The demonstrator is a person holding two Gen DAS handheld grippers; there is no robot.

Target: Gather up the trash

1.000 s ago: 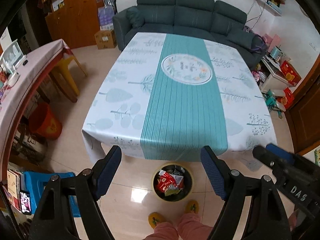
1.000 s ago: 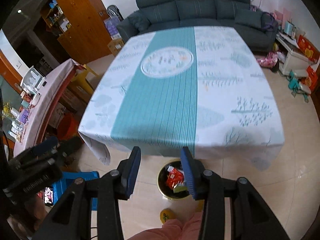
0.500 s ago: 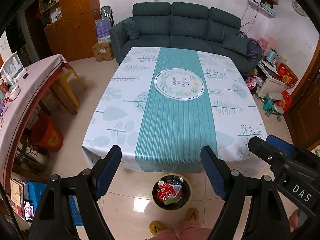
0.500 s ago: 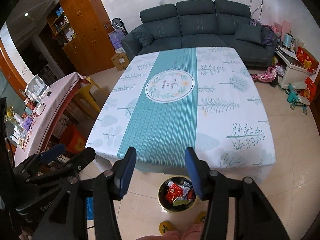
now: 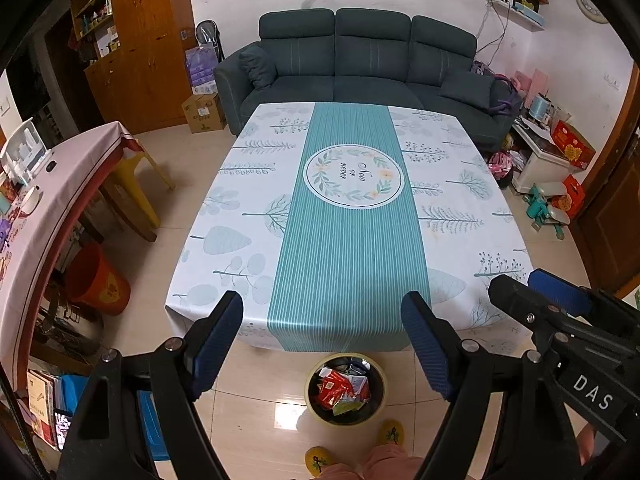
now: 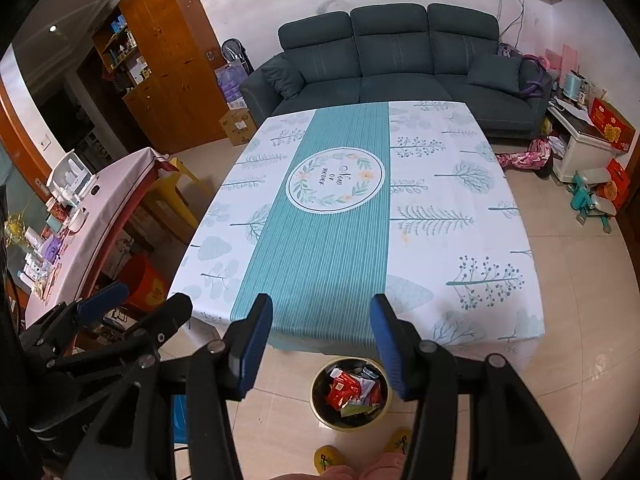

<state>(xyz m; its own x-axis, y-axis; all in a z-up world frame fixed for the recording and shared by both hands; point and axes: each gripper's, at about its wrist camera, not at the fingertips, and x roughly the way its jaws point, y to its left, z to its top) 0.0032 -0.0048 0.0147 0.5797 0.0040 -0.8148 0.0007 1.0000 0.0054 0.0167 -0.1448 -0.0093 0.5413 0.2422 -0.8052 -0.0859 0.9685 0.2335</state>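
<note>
The left gripper point(image 5: 322, 322) hangs with its jaws spread wide and nothing between them; the right gripper point(image 6: 320, 326) is parted too, also empty. Both point down over the near edge of the table point(image 5: 452, 256). On the floor just below that edge stands a round bin point(image 5: 345, 390) holding the trash point(image 5: 336, 386), red and white wrappers; the same bin point(image 6: 349, 394) shows between the right gripper's fingers. Near the bin are the person's yellow slippers point(image 5: 391, 432).

The table wears a white cloth printed with pale trees, a teal striped band down the middle and a wreath medallion point(image 5: 353, 174) reading "Now or never". Beyond it sits a dark three-seat sofa point(image 5: 360, 64). To the left are a side table point(image 5: 60, 184) under a pink cloth, a yellow stool point(image 5: 136, 184), an orange bucket point(image 5: 98, 280) and a wooden cabinet point(image 5: 140, 40); cardboard boxes stand near the sofa's end. The right gripper's body, seen from the left view, bears the letters "DAS".
</note>
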